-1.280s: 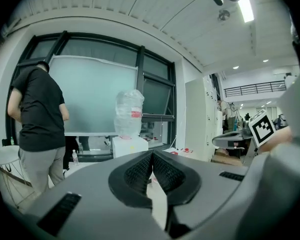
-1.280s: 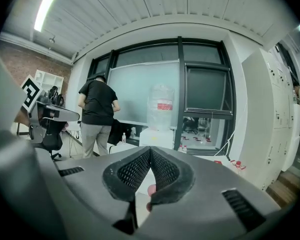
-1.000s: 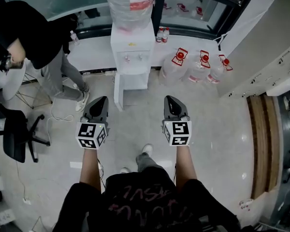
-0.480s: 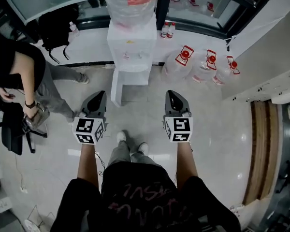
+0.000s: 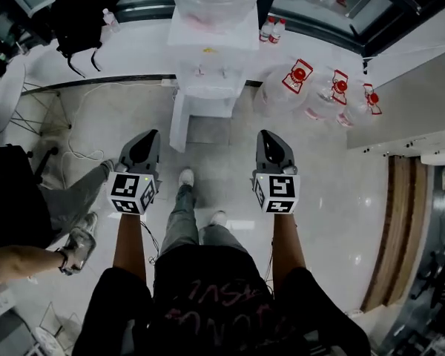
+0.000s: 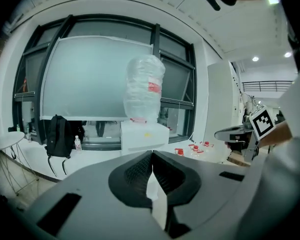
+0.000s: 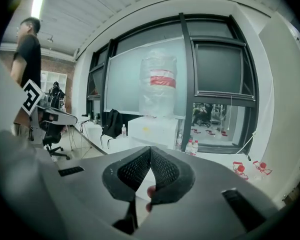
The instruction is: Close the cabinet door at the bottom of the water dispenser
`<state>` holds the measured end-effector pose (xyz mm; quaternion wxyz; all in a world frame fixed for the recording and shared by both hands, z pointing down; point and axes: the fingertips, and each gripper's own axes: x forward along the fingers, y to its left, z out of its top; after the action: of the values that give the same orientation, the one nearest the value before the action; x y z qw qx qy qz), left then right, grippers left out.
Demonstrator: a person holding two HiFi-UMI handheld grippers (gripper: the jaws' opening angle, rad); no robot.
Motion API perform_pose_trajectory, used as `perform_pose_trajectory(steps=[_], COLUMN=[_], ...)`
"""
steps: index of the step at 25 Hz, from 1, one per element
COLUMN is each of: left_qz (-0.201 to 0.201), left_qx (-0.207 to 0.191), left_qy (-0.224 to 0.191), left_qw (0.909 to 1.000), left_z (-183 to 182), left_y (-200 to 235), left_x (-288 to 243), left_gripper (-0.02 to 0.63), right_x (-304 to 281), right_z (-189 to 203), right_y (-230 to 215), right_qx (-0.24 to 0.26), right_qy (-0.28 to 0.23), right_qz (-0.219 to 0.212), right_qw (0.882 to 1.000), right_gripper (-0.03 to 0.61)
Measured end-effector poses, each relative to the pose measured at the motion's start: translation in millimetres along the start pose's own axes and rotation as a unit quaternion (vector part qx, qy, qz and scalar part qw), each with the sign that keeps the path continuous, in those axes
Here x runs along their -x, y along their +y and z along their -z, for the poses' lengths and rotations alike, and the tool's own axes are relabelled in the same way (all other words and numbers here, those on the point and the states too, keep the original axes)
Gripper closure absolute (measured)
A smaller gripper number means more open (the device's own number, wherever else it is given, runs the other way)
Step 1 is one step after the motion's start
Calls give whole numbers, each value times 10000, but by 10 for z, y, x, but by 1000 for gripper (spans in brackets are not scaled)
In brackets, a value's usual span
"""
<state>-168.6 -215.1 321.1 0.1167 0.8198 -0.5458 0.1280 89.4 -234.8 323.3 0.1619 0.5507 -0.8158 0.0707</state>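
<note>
While the door (image 5: 179, 124) stands open on the dispenser (image 5: 211, 58), left gripper (image 5: 151, 135) and right gripper (image 5: 266, 134) are held near it, jaws pressed together.

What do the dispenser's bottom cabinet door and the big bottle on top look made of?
Cabinet door: smooth matte white, thin flat panel standing open; plastic or painted sheet metal, cannot tell which. Bottle: clear plastic, see-through with crinkled glints, perhaps wrapped in film.
</note>
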Motion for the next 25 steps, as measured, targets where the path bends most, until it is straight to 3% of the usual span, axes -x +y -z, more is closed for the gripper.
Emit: perform_pose_trajectory(steps=[9, 25], left_qz=[-16, -200], left_qx=[140, 4], left_qy=[191, 306], left_qw=[9997, 9993], left_z=[925, 3305], left_y=[635, 1094], left_x=[-679, -1663], left_gripper=[598, 598], right_x=[-925, -2151], right_z=[783, 3150], right_y=[151, 98], right_qx=[-45, -139], right_qy=[167, 259], right_qz=[-85, -172], right_qw=[9998, 9994], right_gripper=[566, 566])
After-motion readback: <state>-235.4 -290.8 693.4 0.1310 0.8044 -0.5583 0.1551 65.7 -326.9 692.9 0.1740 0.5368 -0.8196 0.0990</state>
